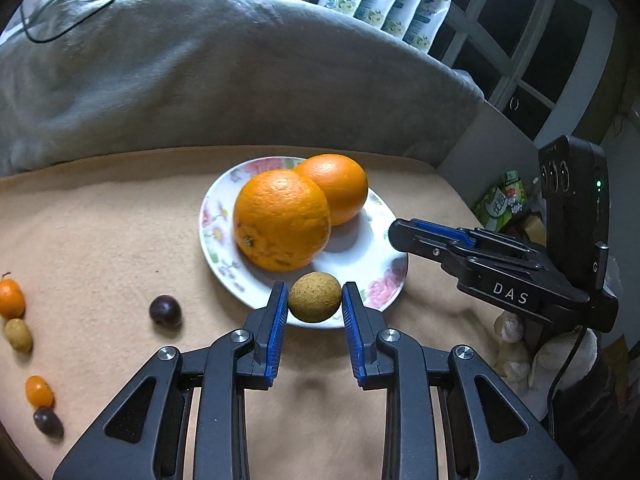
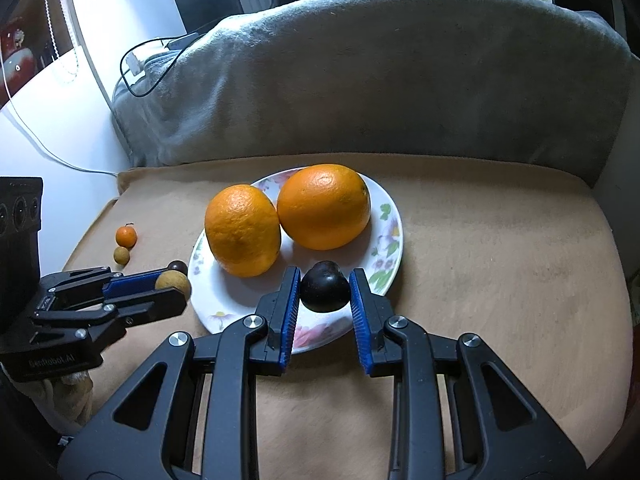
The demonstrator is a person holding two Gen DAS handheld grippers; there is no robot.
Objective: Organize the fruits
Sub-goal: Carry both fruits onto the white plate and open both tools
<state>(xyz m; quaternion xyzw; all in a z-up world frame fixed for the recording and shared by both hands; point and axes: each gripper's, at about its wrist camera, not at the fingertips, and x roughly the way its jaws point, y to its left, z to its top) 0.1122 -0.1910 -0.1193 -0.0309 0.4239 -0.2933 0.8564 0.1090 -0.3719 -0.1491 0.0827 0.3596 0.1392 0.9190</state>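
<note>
A floral white plate (image 1: 372, 248) (image 2: 390, 240) on a tan cloth holds two big oranges (image 1: 282, 220) (image 2: 324, 206). My left gripper (image 1: 315, 300) is shut on a small brown round fruit (image 1: 315, 297) at the plate's near rim; it also shows in the right wrist view (image 2: 174, 282). My right gripper (image 2: 325, 286) is shut on a dark purple fruit (image 2: 325, 287) over the plate's near part. In the left wrist view the right gripper (image 1: 394, 234) sits at the plate's right edge and its fruit is hidden.
Loose small fruits lie on the cloth to the left: a dark one (image 1: 165, 311), small orange ones (image 1: 11, 298) (image 1: 39, 391), a yellowish one (image 1: 18, 335) and another dark one (image 1: 48, 421). A grey blanket-covered backrest (image 1: 200, 80) rises behind.
</note>
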